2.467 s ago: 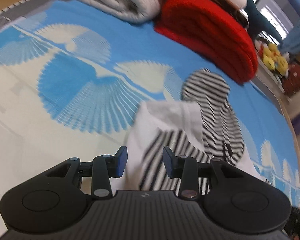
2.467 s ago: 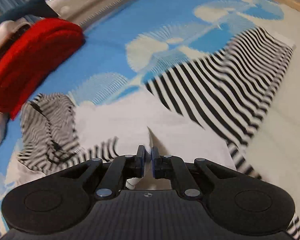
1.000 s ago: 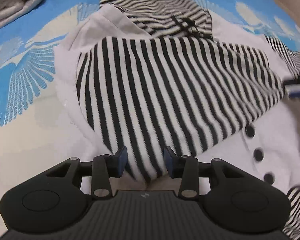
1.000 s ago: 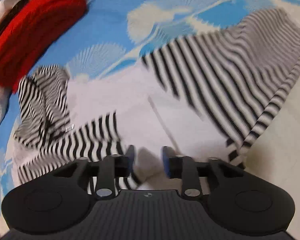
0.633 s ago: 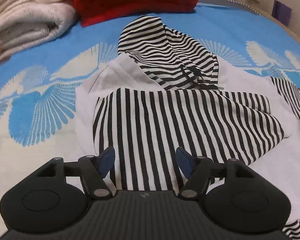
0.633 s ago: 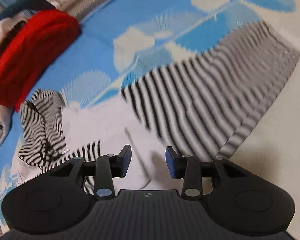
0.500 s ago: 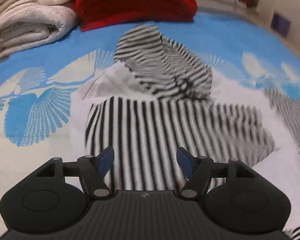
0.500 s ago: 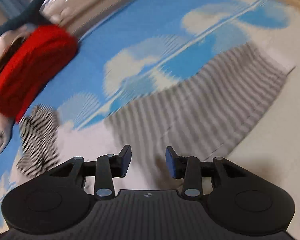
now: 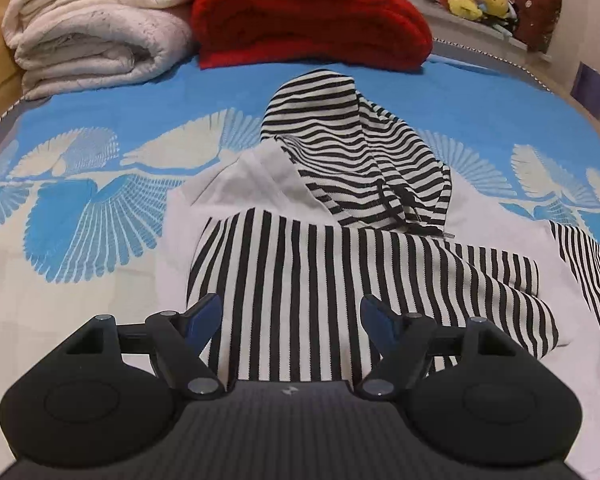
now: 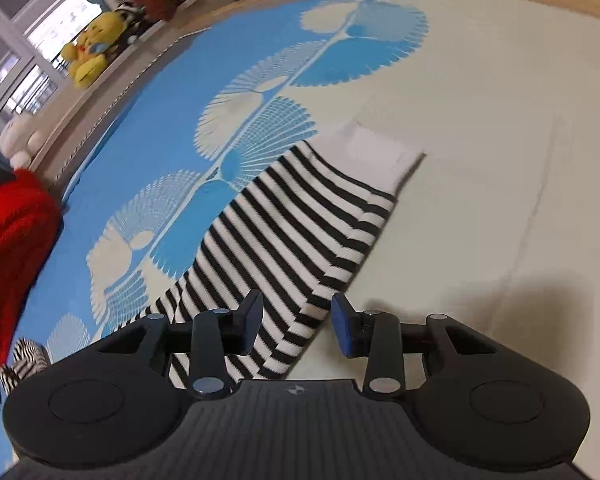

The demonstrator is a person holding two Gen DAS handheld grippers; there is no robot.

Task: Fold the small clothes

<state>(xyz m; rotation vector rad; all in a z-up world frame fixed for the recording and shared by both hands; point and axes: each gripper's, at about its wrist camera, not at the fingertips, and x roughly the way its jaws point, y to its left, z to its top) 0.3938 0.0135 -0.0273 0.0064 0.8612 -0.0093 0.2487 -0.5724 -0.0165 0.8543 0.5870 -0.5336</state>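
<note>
The left gripper (image 9: pixel 291 316) has just been opening, releasing the folded sleeve (image 9: pixel 340 280) onto the hoodie (image 9: pixel 236 184) (nothing gripped), while the right gripper (image 10: pixel 298 322) hovers unclenched over the other sleeve (image 10: pixel 292 224), probably to fold it.

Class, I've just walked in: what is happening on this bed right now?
A person is folding a striped hooded top on a blue patterned bedspread. One sleeve lies folded across the body. The left tool, just opened, hangs over it holding nothing. The right tool, open, hovers at the other sleeve, not yet gripping.

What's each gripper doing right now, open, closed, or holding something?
Left gripper: open, jaws have just been opening, above the folded striped sleeve, holding nothing.
Right gripper: open, empty, over the outstretched striped sleeve.
</note>
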